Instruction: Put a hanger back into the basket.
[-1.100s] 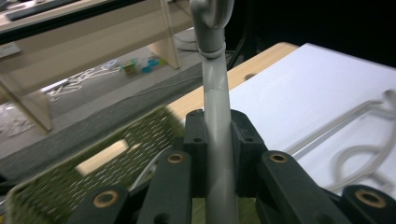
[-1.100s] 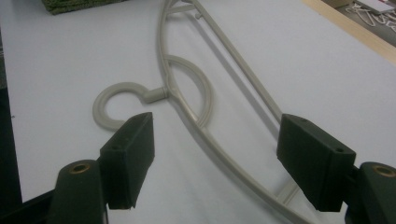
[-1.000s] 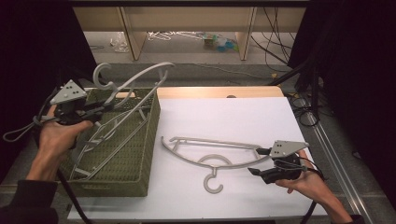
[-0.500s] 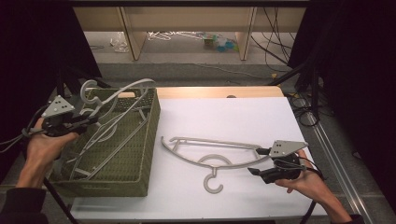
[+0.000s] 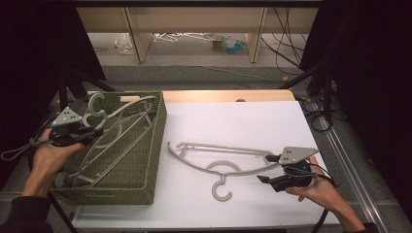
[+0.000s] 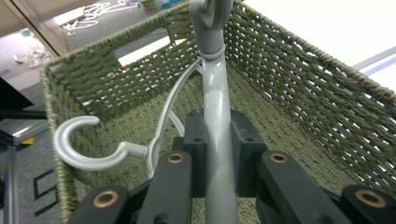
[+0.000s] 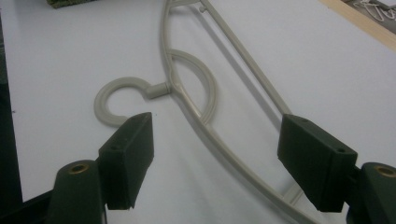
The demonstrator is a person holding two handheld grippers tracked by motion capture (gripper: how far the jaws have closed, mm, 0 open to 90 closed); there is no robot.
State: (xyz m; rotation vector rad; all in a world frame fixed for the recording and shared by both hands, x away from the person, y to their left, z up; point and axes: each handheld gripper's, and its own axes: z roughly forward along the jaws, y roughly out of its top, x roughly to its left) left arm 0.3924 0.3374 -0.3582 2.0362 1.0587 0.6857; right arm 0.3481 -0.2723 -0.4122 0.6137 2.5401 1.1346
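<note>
A grey hanger (image 5: 119, 124) is clenched in the left hand-held gripper (image 5: 77, 127), the pads pressed on either side of its arm near the hook, as the left gripper view shows (image 6: 217, 135). It is held tilted over the green woven basket (image 5: 155, 141) at the left of the white surface (image 5: 243, 121), its long axis running along the basket's length; a second hook (image 6: 79, 147) is seen lower down inside the basket.

A beige hanger (image 5: 218, 160) lies flat on the surface, between the basket and the right hand-held gripper (image 5: 272, 167). That gripper is released: in the right gripper view its two pads stand wide apart (image 7: 126, 161), with the beige hanger's curved arm (image 7: 205, 121) lying on the surface between and ahead of them, untouched. The beige hanger's long axis is laid across the surface from basket side to gripper side, with its hook pointing toward the person; its near end is just beside the right hand-held gripper, which is by far the nearer of the two. A closing of those jaws on that end is judged to be what the next move calls for.
</note>
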